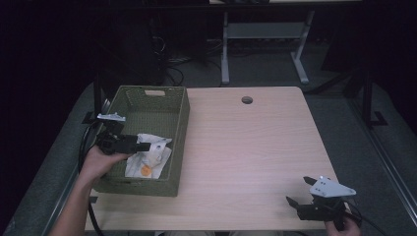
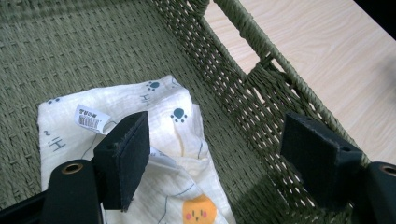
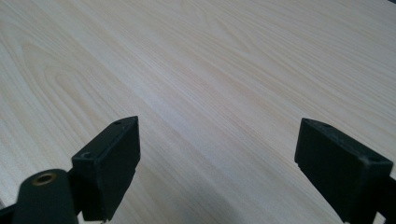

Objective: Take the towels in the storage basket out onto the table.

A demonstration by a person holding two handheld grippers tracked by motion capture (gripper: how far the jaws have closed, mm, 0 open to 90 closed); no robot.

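Woven basket [image 1: 179, 142] w/ printed cloth [image 2: 182, 140]; left gripper [image 2: 215, 154] fingers apart inside.

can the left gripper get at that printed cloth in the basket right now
Probably yes: the left gripper hangs open inside the basket, jaws just above the cloth, with nothing between them.

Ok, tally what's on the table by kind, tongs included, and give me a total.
Woven green basket: 1
Printed cloth lying in the basket: 1
Tongs: 2, the left tongs over the cloth, the right tongs over bare table, both open
Total: 4
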